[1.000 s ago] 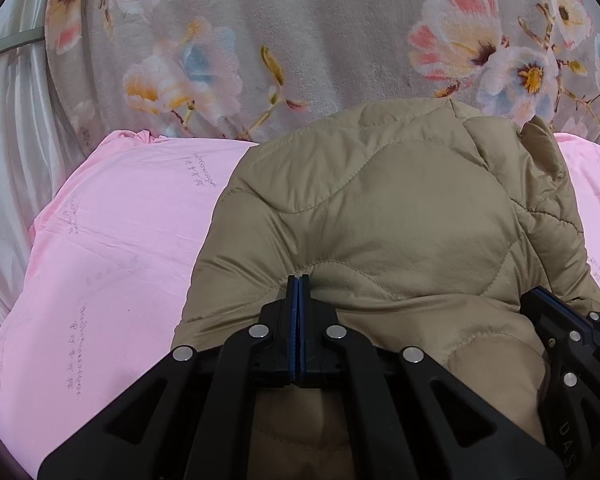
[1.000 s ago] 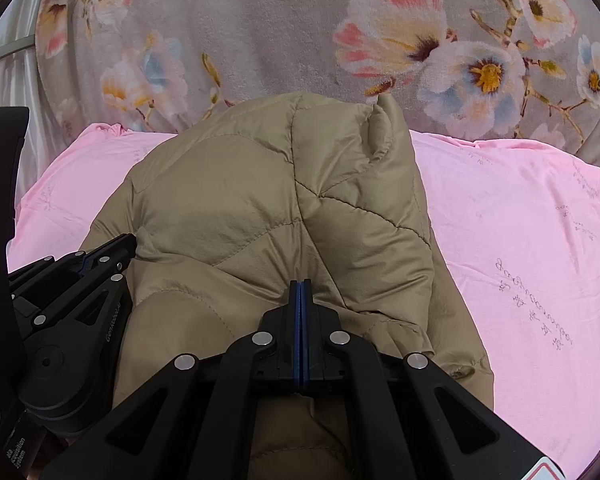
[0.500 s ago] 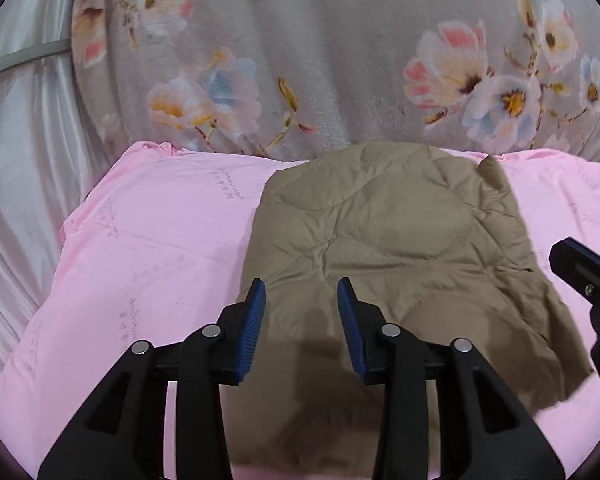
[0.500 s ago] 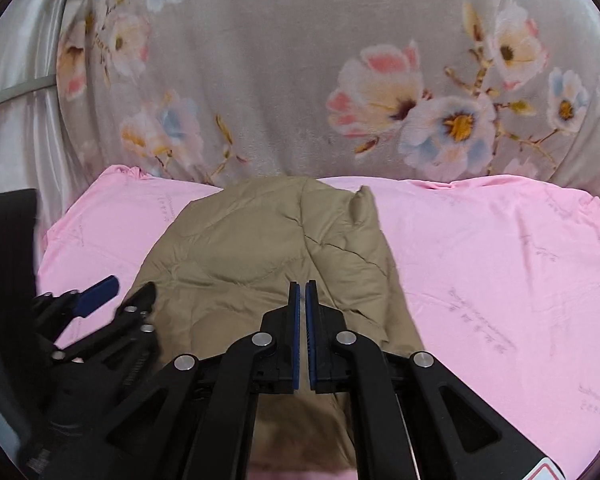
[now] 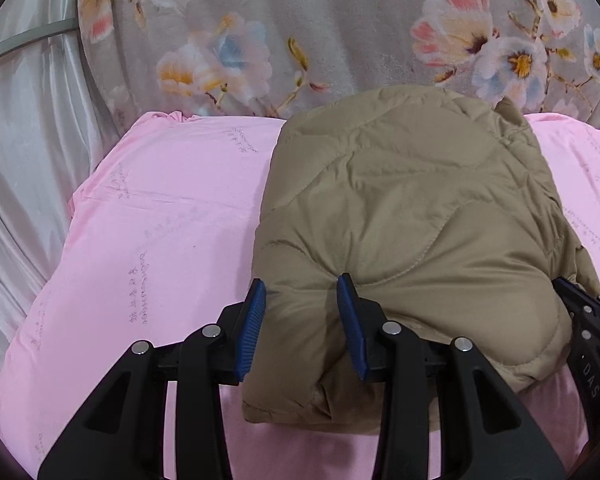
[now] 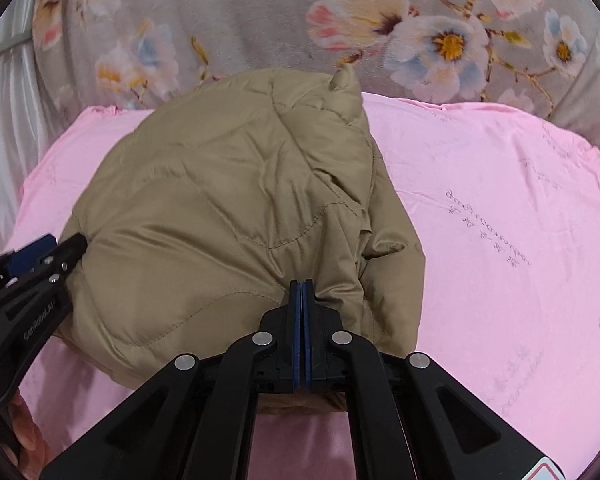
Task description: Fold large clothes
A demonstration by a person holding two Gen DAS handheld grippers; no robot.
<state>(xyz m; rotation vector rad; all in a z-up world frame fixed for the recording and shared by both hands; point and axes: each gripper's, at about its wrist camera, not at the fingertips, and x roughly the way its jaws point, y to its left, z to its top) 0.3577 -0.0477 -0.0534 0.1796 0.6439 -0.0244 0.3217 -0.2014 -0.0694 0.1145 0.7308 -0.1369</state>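
Left wrist view. Quilted tan jacket, folded into a thick bundle, lies on the pink sheet, directly ahead of the left gripper. Jaws part-open, straddling the bundle's near left corner; pads beside the fabric, pinching nothing visibly. Bundle's long axis runs away from the gripper toward the floral blanket.

Right wrist view. Right gripper with jaws fully together, tips against the jacket's near right edge; whether cloth is nipped between the pads cannot be told. The left gripper shows at the bundle's opposite side. Both sit equally close at the near edge.
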